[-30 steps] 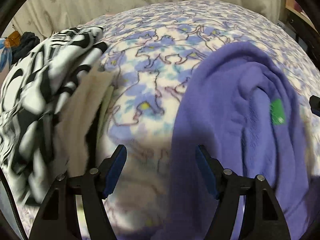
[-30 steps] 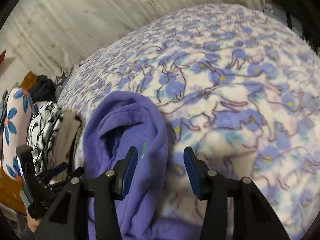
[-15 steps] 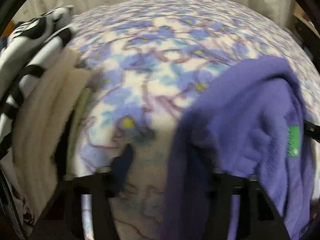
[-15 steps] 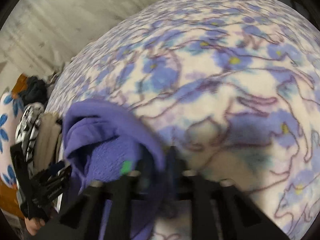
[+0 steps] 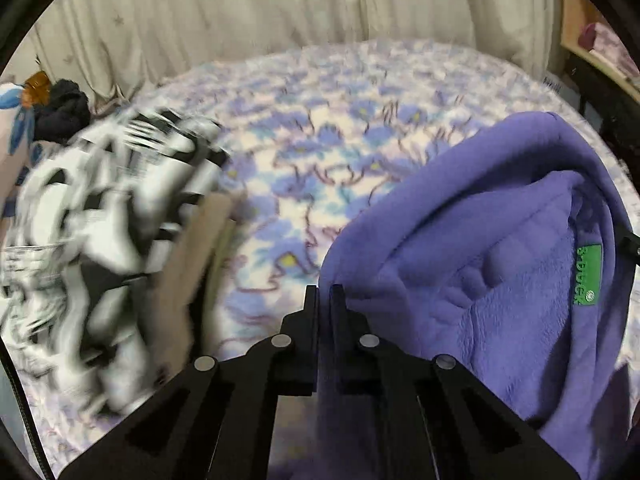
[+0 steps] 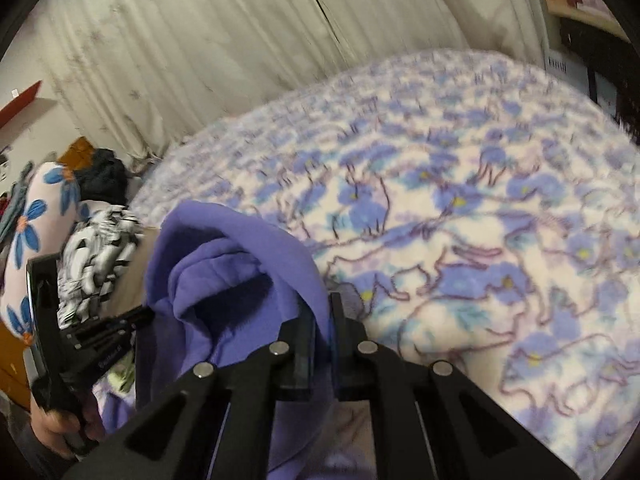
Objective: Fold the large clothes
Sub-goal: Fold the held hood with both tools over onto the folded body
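While both grippers are clamped down, the purple fleece hoodie point(image 5: 500, 264) hangs bunched between them over the bed, so here's how it looks. The left gripper point(image 5: 324, 292) has its jaws squeezed nearly together, and they've just been closing; a thin edge of the purple fabric runs down through the narrow slot between the pads, so it's pinching the garment's left edge. The right gripper point(image 6: 322, 304) is the same story, jaws just closed tight on a fold of the hoodie, with the fabric arching up and over its left finger. In the left wrist view you can see the fuzzy inside of the hoodie and a little green label point(image 5: 589, 274) sewn near the seam. Under everything is the bedspread point(image 6: 460, 220), white with blue flowers. Off to the left of the hoodie there's a black-and-white patterned garment point(image 5: 100, 216) lying in a heap, with a beige folded piece point(image 5: 188, 272) right beside it. Pale curtains point(image 6: 224, 40) hang behind the bed. In the right wrist view the person's hand point(image 6: 52, 426) is wrapped round the left gripper's handle at the lower left.
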